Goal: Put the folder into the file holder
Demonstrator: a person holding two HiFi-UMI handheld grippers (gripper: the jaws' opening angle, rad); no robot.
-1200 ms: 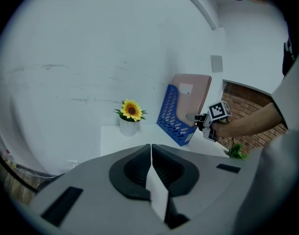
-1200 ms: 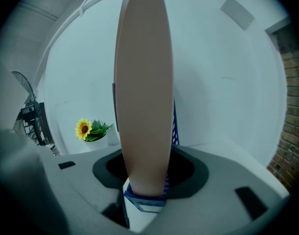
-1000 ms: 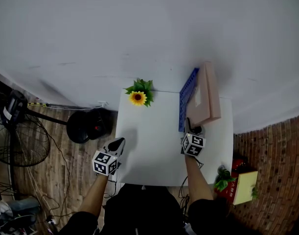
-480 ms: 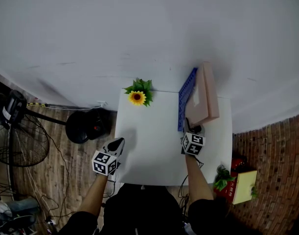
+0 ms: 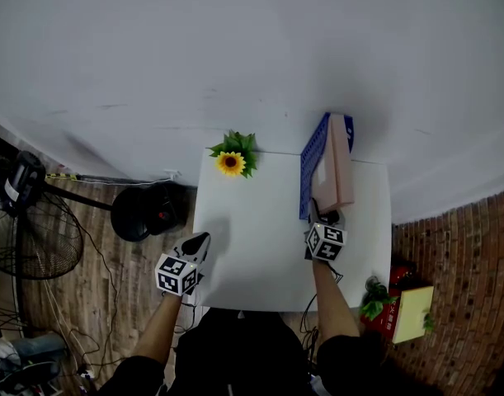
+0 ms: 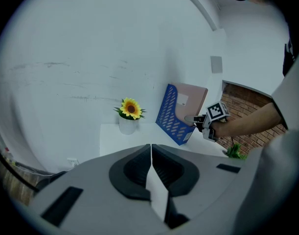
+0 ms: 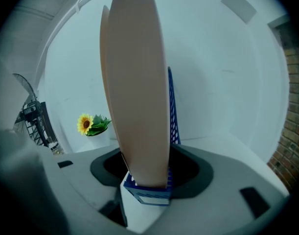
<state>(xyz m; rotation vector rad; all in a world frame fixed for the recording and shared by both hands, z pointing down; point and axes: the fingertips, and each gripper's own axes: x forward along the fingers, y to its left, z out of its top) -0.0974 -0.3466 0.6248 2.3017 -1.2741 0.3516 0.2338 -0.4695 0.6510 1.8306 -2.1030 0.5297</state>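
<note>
The tan folder (image 5: 334, 167) stands nearly upright in the blue mesh file holder (image 5: 315, 172) at the back right of the white table (image 5: 252, 246). My right gripper (image 5: 322, 217) sits at the holder's near end. In the right gripper view the folder (image 7: 137, 92) rises out of the holder (image 7: 148, 190) between the jaws, which are opening with dark gaps on both sides. My left gripper (image 5: 200, 242) hovers at the table's front left, shut and empty (image 6: 150, 151). From there the folder (image 6: 191, 99) and holder (image 6: 173, 119) show beyond it.
A potted sunflower (image 5: 233, 163) stands at the table's back edge, left of the holder. A white wall runs behind. On the wooden floor are a fan (image 5: 37, 238) and a black round object (image 5: 148, 211) to the left, and a red box with a plant (image 5: 400, 304) to the right.
The folder has swung from leaning out to the right to standing upright and lower in the holder. Both grippers have stayed about where they were.
</note>
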